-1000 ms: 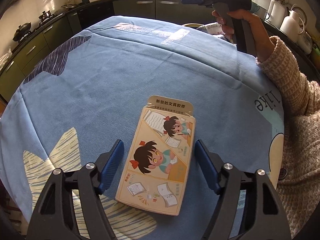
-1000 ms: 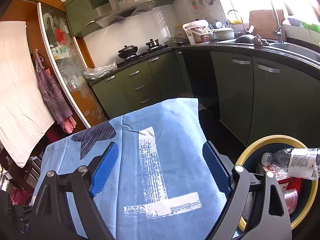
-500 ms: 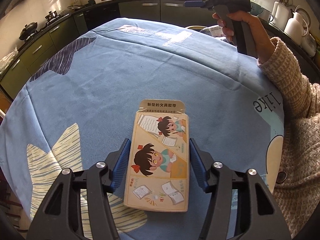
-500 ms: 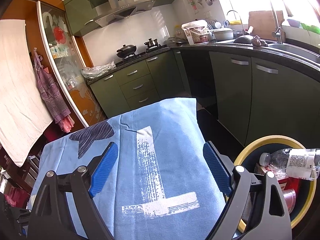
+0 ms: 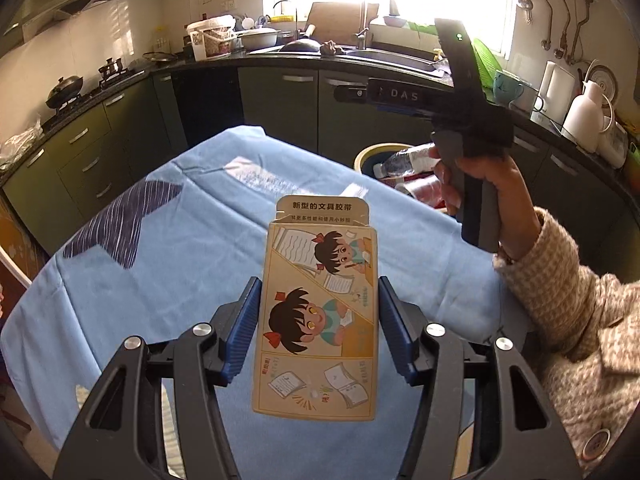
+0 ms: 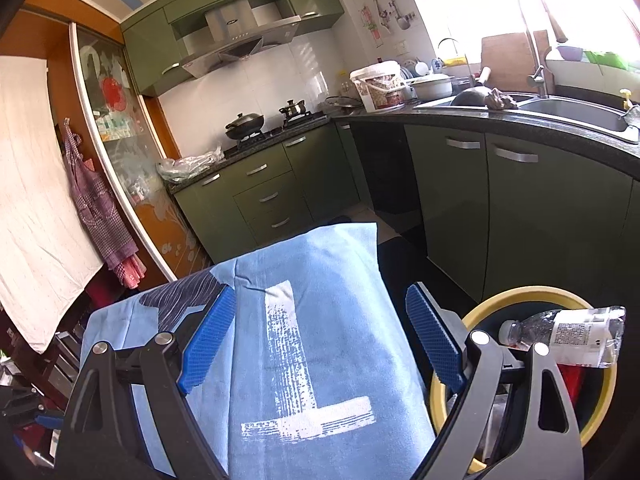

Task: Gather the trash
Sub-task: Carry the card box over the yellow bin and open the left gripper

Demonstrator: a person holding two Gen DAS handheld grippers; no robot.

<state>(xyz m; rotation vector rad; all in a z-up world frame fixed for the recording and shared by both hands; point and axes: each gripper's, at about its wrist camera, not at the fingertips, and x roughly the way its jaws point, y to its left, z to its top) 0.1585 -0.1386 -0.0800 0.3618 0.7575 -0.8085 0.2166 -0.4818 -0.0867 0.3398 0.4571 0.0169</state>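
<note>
My left gripper (image 5: 318,330) is shut on a flat cardboard box (image 5: 318,312) printed with cartoon children, and holds it lifted above the blue tablecloth (image 5: 180,248). My right gripper (image 6: 316,340) is open and empty, held over the far edge of the tablecloth (image 6: 316,280); its handle also shows in the left wrist view (image 5: 464,120). A yellow-rimmed trash bin (image 6: 520,294) stands on the floor beyond the table, with a clear plastic bottle (image 6: 576,336) and red wrappers in it. The bin also shows in the left wrist view (image 5: 380,152).
Green kitchen cabinets (image 6: 452,184) and a dark counter with a sink (image 6: 576,112) run behind the table. A stove with pots (image 6: 244,124) is at the left. White kettles (image 5: 580,112) stand on the counter at the right.
My left gripper closed on the box and lifted it off the table, tilting up so the view now faces the kitchen. The right gripper stayed nearly still.
</note>
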